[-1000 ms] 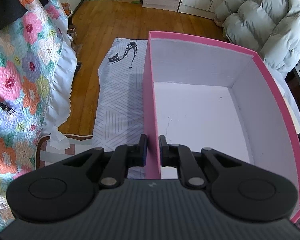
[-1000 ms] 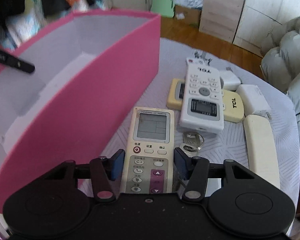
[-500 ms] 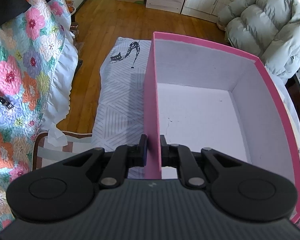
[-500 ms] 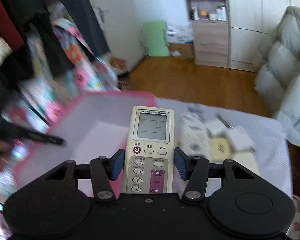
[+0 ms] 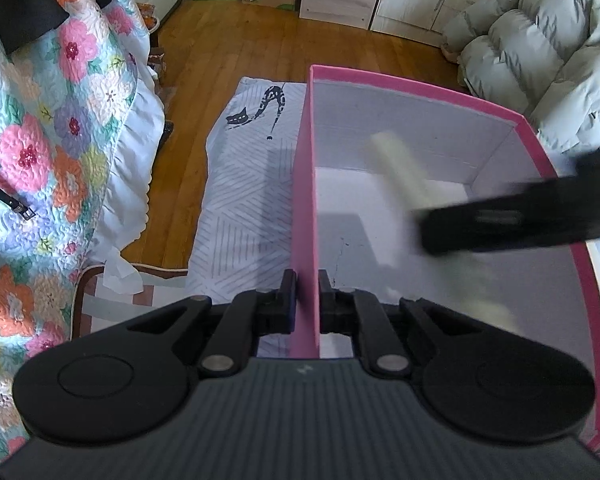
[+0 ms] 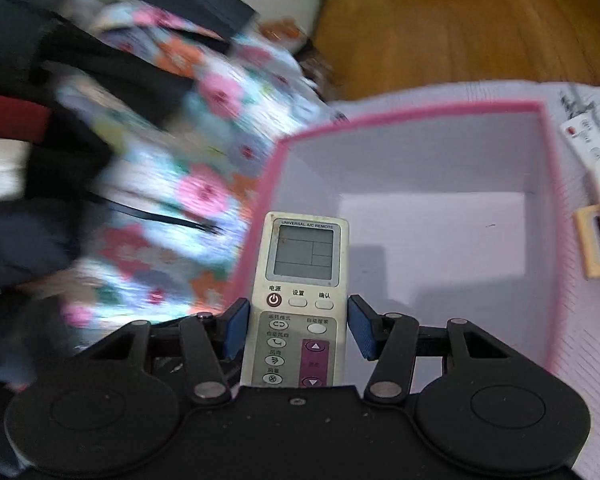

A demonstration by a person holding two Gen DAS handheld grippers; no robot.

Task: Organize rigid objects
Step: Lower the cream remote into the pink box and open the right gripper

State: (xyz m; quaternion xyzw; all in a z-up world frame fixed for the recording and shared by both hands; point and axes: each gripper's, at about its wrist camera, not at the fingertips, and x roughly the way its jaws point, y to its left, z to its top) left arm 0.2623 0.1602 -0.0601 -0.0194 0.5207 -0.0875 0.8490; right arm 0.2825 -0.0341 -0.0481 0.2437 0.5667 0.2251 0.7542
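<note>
A pink box with a white inside stands on the patterned cloth. My left gripper is shut on its left wall, one finger on each side. My right gripper is shut on a cream air-conditioner remote and holds it above the box, screen forward. In the left wrist view the right gripper and the remote show blurred over the box's inside.
Other remotes lie on the cloth right of the box. A floral quilt hangs on the left. A grey puffy coat sits behind the box. The wooden floor lies beyond the table edge.
My right gripper lifted the remote off the cloth and swung it left over the open box. My left gripper kept its hold on the box wall.
</note>
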